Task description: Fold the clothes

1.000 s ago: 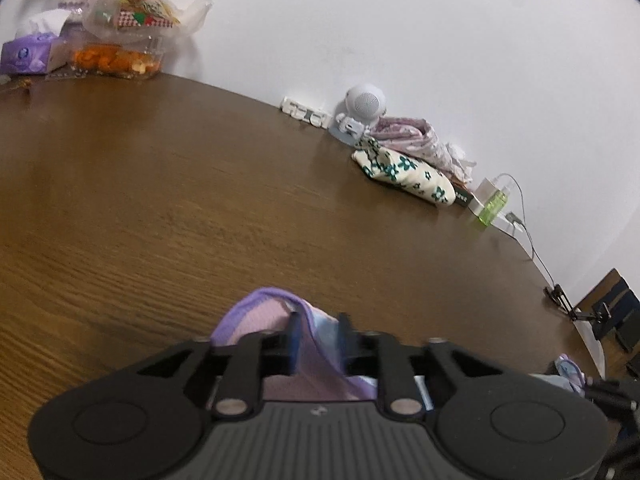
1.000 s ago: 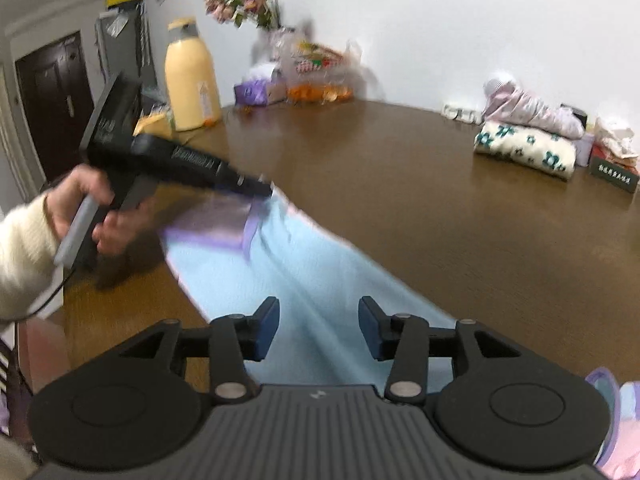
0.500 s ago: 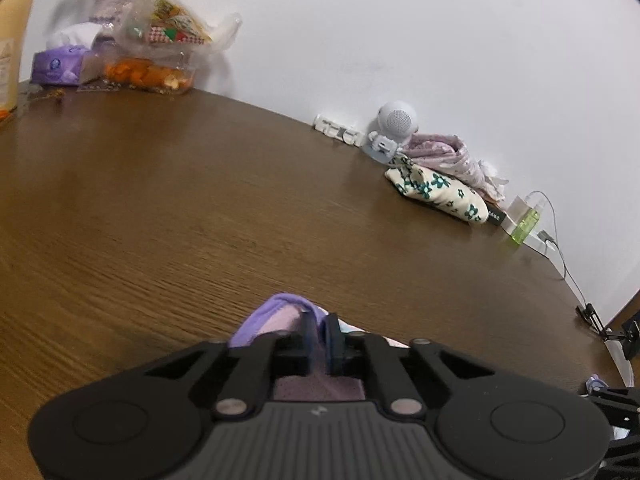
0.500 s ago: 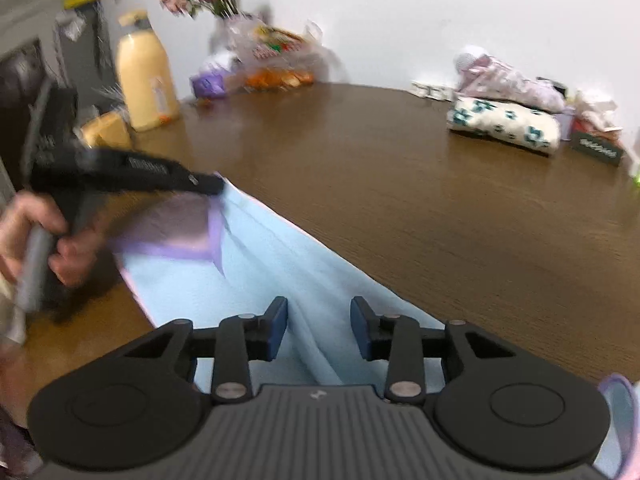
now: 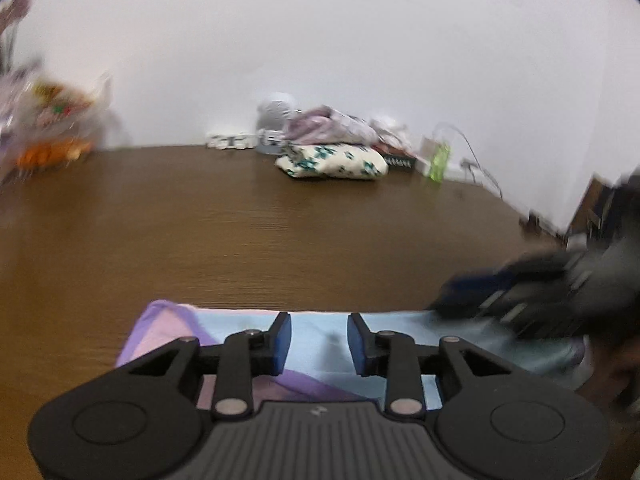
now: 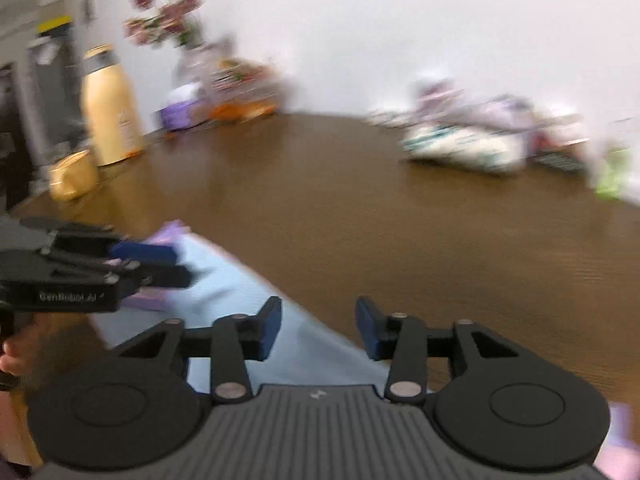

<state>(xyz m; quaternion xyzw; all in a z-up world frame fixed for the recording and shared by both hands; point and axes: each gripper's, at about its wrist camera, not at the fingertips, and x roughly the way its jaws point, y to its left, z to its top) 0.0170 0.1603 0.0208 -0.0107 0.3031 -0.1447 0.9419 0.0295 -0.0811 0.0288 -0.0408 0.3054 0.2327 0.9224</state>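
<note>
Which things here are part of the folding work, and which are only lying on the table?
Part of the job:
- light blue garment with purple trim
- left gripper, jaws opening above it
- right gripper, jaws opening above it

Just lying about:
- flowered cloth bundle
- yellow bottle
- snack bags
- flowers

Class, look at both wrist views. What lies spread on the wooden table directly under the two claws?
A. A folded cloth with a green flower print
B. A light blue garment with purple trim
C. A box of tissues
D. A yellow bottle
B: the light blue garment with purple trim lies flat on the wooden table beneath both claws, while the flower-print cloth sits far back by the wall.
</note>
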